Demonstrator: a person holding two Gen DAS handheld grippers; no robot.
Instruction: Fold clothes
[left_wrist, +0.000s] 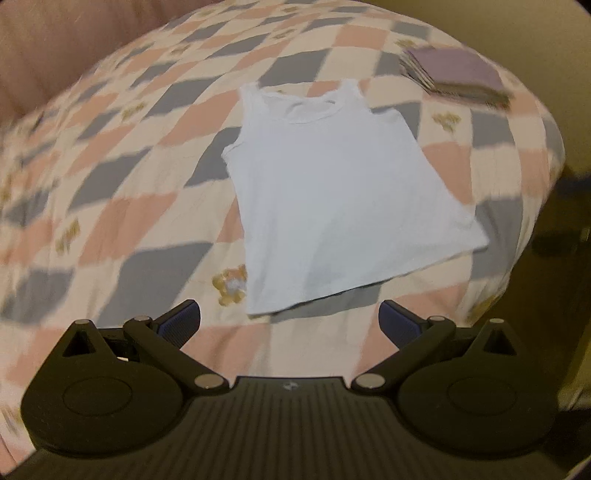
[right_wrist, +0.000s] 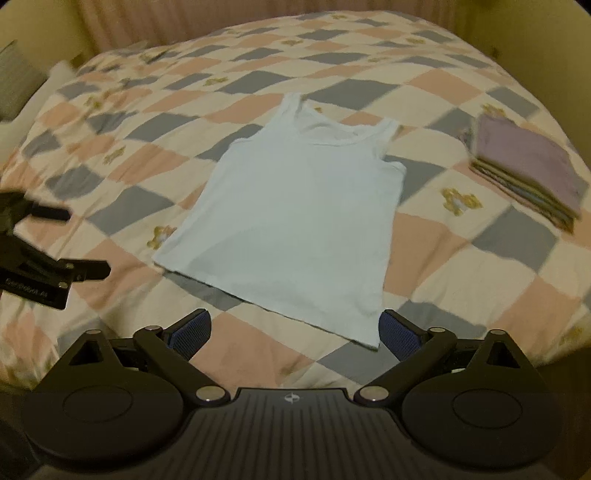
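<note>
Left gripper (left_wrist: 290, 319) is hovering with fingers spread, empty — white tank top (left_wrist: 332, 199) is lying flat mid-bed on the checkered quilt (left_wrist: 110, 177). Right gripper (right_wrist: 295, 330) is likewise gaping, unloaded, at the hem corner. Folded stack (right_wrist: 532, 173) is sitting far right.

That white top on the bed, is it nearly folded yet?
Not yet. A folded stack already sits to the right on the quilt. The white tank top lies spread flat, unfolded. Both tongs, left and right, are open and empty near its hem, so all folds remain.
</note>
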